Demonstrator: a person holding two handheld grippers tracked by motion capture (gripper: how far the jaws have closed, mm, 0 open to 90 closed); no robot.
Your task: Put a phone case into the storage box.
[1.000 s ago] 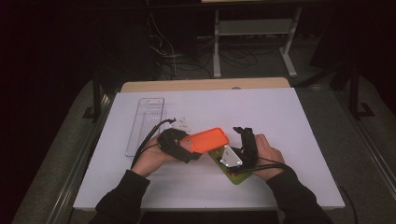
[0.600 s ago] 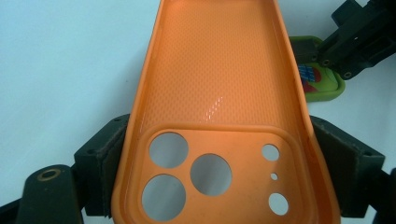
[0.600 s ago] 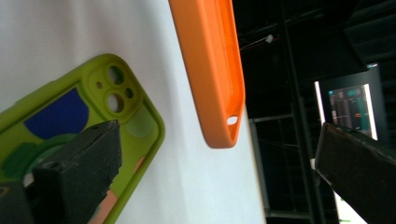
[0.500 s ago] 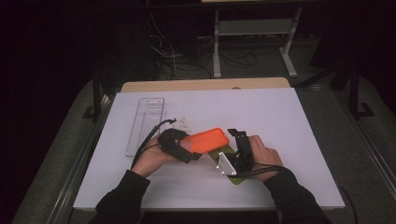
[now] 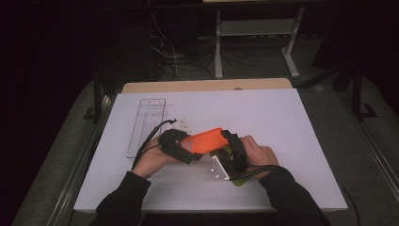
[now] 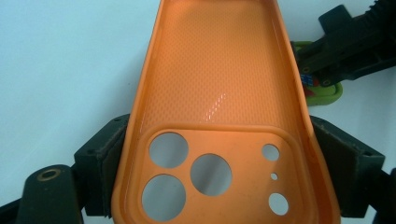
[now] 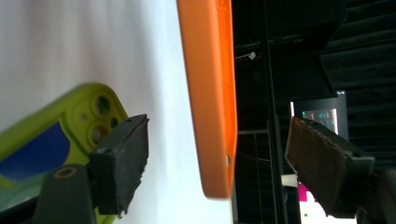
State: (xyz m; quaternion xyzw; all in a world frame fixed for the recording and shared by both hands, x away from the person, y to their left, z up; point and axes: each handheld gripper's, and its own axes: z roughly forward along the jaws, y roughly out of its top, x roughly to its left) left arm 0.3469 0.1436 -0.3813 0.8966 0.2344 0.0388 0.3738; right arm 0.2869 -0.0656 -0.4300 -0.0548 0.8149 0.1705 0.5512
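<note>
The table (image 5: 291,136) carried a white top, and everything here is placed against the orange phone case (image 5: 207,140), which was held just above that top near its front middle. A clear plastic tray (image 5: 147,126) lay flat well off to the left of the case, lengthwise toward the far edge. A small pale object (image 5: 182,125) sat between the tray and the case, too small to make out.

The left tool (image 5: 188,149) was pressed together on the case's camera end: in the left gripper view its two black jaws clamped the long side edges of the orange phone case (image 6: 219,93), whose open inner face, with its round lens holes, looked at the camera. The case reached away from that tool toward the right tool (image 6: 348,44).

The right tool (image 5: 231,151) stood at the case's far end. In the right gripper view the case (image 7: 210,93) was seen edge-on between the two black jaws, with a gap to each pad, so nothing was pinched; those jaws had just been closing in around it while remaining spread.

A green phone case (image 7: 56,135) lay on the table just below and to the right of the orange case, under the right tool, its lens holes visible beside the jaw.
</note>
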